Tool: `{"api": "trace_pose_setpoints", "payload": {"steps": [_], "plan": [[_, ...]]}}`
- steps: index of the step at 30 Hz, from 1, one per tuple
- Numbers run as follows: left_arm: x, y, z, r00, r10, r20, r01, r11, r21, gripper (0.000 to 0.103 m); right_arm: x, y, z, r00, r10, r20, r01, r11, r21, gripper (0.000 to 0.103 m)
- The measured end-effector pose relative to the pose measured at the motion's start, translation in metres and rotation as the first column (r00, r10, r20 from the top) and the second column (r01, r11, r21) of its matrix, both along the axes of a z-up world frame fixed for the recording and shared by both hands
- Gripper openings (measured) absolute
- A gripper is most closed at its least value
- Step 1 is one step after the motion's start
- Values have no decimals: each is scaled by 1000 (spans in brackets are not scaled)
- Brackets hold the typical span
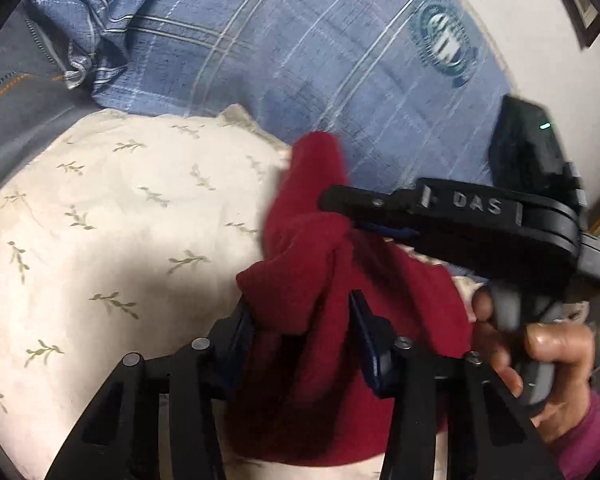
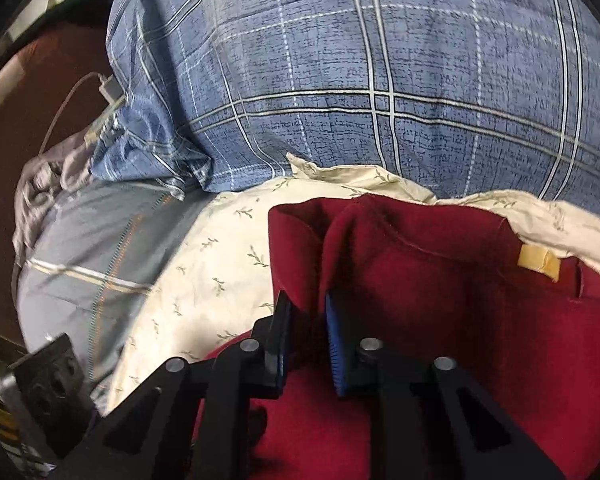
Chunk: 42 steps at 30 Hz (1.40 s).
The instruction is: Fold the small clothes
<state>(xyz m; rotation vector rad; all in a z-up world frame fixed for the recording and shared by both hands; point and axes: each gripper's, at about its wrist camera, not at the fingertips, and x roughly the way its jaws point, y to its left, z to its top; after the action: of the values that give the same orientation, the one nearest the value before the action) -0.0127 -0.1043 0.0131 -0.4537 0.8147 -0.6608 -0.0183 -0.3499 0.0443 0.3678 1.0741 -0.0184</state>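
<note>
A dark red garment (image 1: 320, 380) lies bunched on a cream pillow with a leaf print (image 1: 112, 232). My left gripper (image 1: 300, 308) has its fingers around a thick fold of the red cloth and holds it. My right gripper (image 1: 340, 208) reaches in from the right in the left wrist view and pinches a raised corner of the same garment. In the right wrist view my right gripper (image 2: 306, 308) is shut on a fold of the red garment (image 2: 440, 320), which carries a tan label (image 2: 538, 266).
A blue plaid duvet (image 2: 360, 72) is heaped behind the pillow (image 2: 220, 264). A grey sheet (image 2: 96, 256) lies to the left. A white charger and cable (image 2: 108, 88) rest at the bed's left side. A hand (image 1: 540, 360) holds the right gripper's handle.
</note>
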Motion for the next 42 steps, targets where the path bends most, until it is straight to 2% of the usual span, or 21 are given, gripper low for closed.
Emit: {"api": "trace_pose_setpoints", "payload": {"steps": [1,2,3,4,7,8,10,11,13,14,15,16,19,23,26,30,42], "plan": [[-3,0,3,1000,-25,11,25,999,-22,44,0,-3,1,1000,-15,1,15,999,40,54],[-7,-3,7,997,-63,35,65,997,-38,44,1,-6,2,999,-39,-2,39,995,87,68],[-10,-5,11,994,-94,62,96,994,-41,44,0,-8,3,998,-56,-1,56,993,108,89],[-16,-7,15,989,-117,94,121,992,-36,44,1,-8,3,998,-68,0,67,991,113,91],[-28,-14,21,977,-141,161,139,990,24,42,13,9,2,999,8,-52,-6,999,33,91],[-29,-15,20,975,-146,165,139,989,49,42,18,17,0,995,53,-82,-55,998,-19,90],[-26,-15,17,977,-156,142,150,987,50,42,30,35,-10,970,135,-200,-167,974,-155,88],[-25,-14,16,980,-152,130,147,988,45,42,33,39,-14,965,146,-220,-190,963,-194,86],[-23,-11,15,982,-144,120,138,989,51,44,33,39,-15,967,144,-210,-187,961,-204,66],[-24,-10,14,983,-140,116,134,989,57,46,33,38,-15,968,144,-205,-186,962,-201,62],[-23,-9,14,985,-134,110,128,990,58,47,32,36,-15,970,147,-193,-186,961,-203,50],[-21,-8,14,986,-129,106,123,991,60,52,30,36,-13,973,149,-178,-185,961,-206,41],[-22,-7,15,988,-109,105,102,992,68,65,23,30,-10,979,148,-140,-175,963,-204,34],[-20,-13,14,991,-102,92,90,988,123,67,18,29,-6,981,159,-115,-181,959,-220,33],[-25,-10,19,991,-94,100,82,989,119,69,14,26,-2,983,156,-99,-175,959,-225,33],[-31,-9,21,988,-76,136,55,987,150,73,9,18,-1,986,139,-88,-154,967,-203,33],[-26,-14,16,988,-83,130,60,983,173,78,4,4,-8,992,99,-84,-111,983,-147,35]]}}
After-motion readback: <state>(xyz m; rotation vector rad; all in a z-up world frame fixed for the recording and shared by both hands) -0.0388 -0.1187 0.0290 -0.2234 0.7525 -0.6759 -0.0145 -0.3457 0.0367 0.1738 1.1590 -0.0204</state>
